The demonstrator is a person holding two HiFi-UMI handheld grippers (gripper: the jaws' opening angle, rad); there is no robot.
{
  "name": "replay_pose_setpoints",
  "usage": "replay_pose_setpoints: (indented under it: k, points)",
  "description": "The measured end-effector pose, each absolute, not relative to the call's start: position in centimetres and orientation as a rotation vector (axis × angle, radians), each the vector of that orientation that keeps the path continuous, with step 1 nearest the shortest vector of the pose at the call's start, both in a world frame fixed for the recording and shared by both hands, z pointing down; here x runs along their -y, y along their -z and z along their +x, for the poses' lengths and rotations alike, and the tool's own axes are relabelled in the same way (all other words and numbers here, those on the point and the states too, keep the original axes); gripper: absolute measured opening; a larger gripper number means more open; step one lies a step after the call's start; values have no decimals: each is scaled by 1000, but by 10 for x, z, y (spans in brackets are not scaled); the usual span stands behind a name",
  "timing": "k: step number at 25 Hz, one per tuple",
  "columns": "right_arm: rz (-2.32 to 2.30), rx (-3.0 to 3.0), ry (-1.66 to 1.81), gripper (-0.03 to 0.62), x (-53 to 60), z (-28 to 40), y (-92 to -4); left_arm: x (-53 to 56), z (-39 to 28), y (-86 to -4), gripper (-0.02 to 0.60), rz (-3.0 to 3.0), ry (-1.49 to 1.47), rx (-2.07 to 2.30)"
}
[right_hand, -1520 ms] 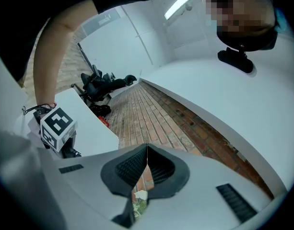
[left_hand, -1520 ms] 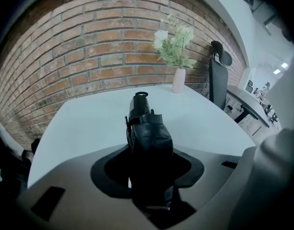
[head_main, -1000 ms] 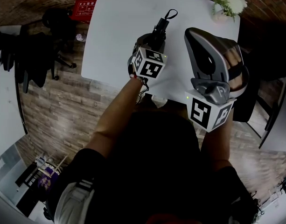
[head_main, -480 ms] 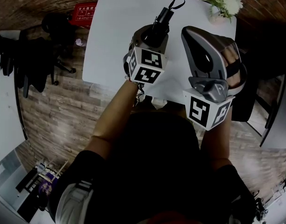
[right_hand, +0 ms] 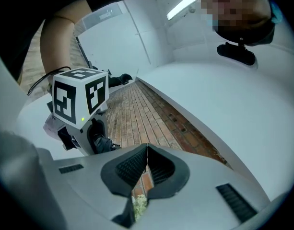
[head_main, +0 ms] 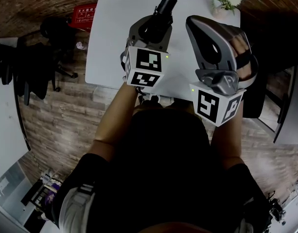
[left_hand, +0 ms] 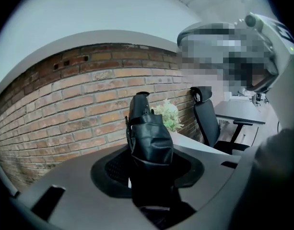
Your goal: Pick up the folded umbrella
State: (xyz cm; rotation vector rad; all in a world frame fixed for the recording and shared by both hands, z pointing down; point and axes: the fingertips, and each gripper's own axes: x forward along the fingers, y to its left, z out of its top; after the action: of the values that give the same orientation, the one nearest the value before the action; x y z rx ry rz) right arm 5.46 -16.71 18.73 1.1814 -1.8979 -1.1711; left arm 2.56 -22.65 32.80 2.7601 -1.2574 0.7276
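Left gripper (head_main: 157, 27) clamps folded umbrella (left_hand: 149, 138) above table (head_main: 110, 42); right gripper (right_hand: 147, 159) closed, empty.
Risk: the loose fabric could slide through the jaws.

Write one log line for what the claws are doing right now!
left claw: shut on folded umbrella | position: held above white table | right claw: shut, empty

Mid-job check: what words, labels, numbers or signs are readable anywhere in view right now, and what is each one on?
Red box, upper left of the head view: white print, too small and blurred to read.
Left cube: black-and-white square patterns only, no words.
Right cube: the same kind of patterns, no words.
Umbrella: no label visible.
Nothing here can be quoted as readable text.
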Motion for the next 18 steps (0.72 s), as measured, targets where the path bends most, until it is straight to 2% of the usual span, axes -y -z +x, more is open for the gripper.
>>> replay_pose_setpoints:
  k: [18]
  points:
    - [1239,1838,1204,29,170,60,-166,214,16,-236,190,2911,-536,1349]
